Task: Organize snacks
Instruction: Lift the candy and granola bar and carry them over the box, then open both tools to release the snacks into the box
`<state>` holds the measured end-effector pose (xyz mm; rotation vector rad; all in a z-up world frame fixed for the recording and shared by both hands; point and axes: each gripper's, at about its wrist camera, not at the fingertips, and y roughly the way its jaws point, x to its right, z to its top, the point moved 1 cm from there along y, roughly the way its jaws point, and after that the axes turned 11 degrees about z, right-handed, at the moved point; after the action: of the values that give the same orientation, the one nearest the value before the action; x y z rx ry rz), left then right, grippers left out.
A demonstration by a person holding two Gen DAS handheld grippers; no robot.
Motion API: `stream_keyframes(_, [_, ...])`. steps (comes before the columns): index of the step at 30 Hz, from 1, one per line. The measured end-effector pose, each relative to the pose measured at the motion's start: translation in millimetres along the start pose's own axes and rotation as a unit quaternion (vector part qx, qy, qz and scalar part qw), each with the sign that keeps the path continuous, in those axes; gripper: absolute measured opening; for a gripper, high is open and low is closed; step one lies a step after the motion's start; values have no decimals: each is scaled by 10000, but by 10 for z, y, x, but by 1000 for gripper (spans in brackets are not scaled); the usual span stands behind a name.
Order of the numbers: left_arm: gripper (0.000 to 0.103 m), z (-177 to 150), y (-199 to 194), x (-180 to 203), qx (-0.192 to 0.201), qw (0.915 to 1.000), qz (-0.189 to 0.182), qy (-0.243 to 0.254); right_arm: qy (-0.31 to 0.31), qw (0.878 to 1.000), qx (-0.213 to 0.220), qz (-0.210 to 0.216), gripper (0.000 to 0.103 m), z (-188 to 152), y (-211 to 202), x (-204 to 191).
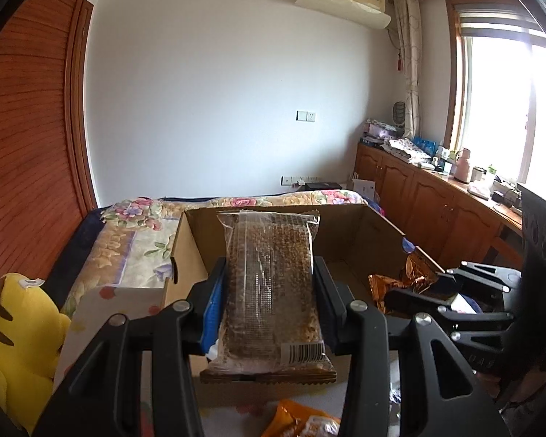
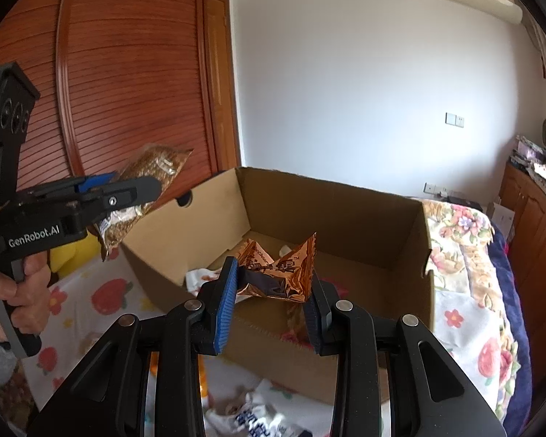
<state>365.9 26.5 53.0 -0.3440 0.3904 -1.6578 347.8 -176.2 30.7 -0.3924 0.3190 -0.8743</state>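
left gripper (image 1: 269,291): fingers clamped on clear grain-bar packet (image 1: 269,276), lifted at cardboard box (image 2: 345,215) left edge for dropping in | right gripper (image 2: 269,291): fingers clamped on copper foil snack (image 2: 276,273) above box near edge | box on bed (image 2: 466,291)

Matt cardboard box (image 2: 345,218); glossy foil snack packet (image 2: 276,273).

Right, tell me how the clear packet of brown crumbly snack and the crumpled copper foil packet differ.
The clear packet of brown crumbly snack is long, flat and see-through; the crumpled copper foil packet is short, puffed and opaque. The clear packet carries a barcode label; the foil packet shows printed lettering. The left gripper holds the clear one, the right gripper the foil one. Both are clamped near the open cardboard box.
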Motion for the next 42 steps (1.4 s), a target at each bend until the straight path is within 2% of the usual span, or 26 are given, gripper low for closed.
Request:
stream_keyframes(9, [43, -56, 323, 105, -235, 9997, 6, 17, 199, 9998, -64, 8, 33, -91, 181, 159])
stream_keyframes(17, [48, -110, 416, 212, -371, 9992, 38, 116, 284, 9996, -90, 10, 34, -91, 205, 235])
stream_keyframes(19, [50, -116, 427, 219, -374, 9992, 81, 132, 274, 9996, -104, -3, 35, -98, 217, 233])
stream_keyframes(21, [53, -108, 420, 216, -329, 9992, 150, 151, 257, 9996, -87, -71, 42, -100, 228, 236])
stream_keyframes(25, [57, -85, 371, 185, -274, 9994, 157, 151, 246, 9996, -86, -82, 51, -104, 237, 250])
stream_keyframes(31, [57, -131, 189, 107, -294, 9994, 166, 111, 185, 9998, -61, -47, 51, -69, 106, 174])
stream_keyframes(42, [57, -381, -293, -8, -417, 9986, 225, 227, 131, 9998, -135, -1, 51, -147, -387, -152])
